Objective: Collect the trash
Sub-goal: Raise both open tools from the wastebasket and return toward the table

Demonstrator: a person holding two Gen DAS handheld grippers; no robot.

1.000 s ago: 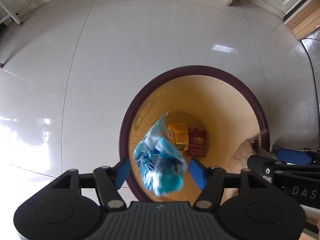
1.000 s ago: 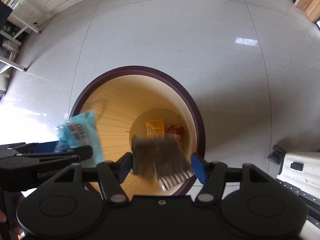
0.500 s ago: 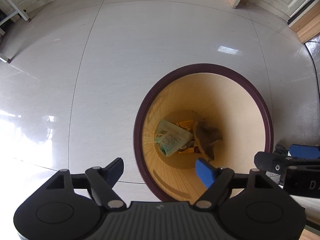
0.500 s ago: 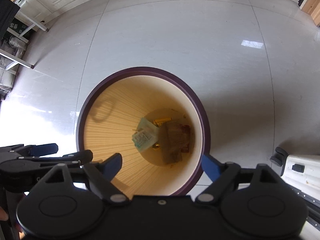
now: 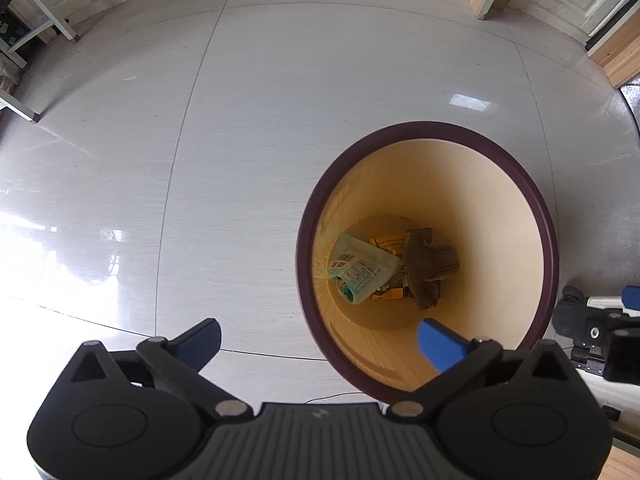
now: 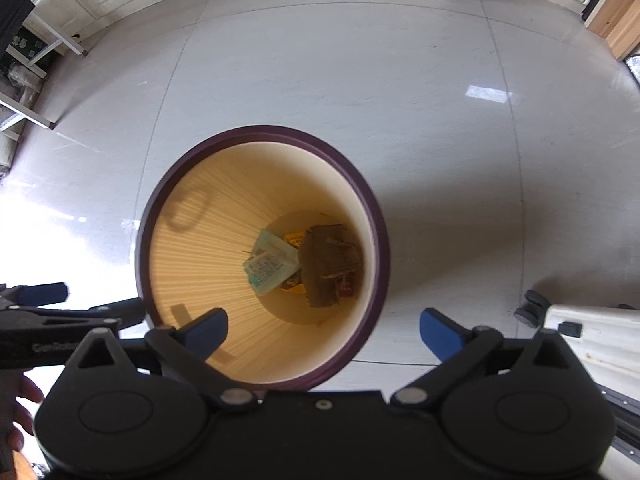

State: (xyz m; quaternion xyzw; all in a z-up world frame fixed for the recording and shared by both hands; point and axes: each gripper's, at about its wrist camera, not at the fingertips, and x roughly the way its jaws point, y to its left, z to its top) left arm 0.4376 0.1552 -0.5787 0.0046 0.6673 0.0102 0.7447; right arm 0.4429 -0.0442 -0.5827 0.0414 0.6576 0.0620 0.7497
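The pale tiled floor (image 5: pixel 280 128) fills most of both views, and on the part that I can see no loose trash lies; what is outside the views I cannot tell. On it stands the round trash bin (image 5: pixel 536 216) with a dark rim and a yellow inside wall.

The left gripper (image 5: pixel 318 342) and the right gripper (image 6: pixel 324 330) both hang above the bin and point down. Their jaws have just been opening and now stand wide apart, with nothing between them.

At the bottom of the bin lie the green-white wrapper (image 5: pixel 362 270) and, touching it, the crumpled brown paper (image 5: pixel 428 266), on top of some small orange and red boxes, perhaps old packets.

So this drop seems finished. What remains, I judge, is to look for more trash elsewhere.
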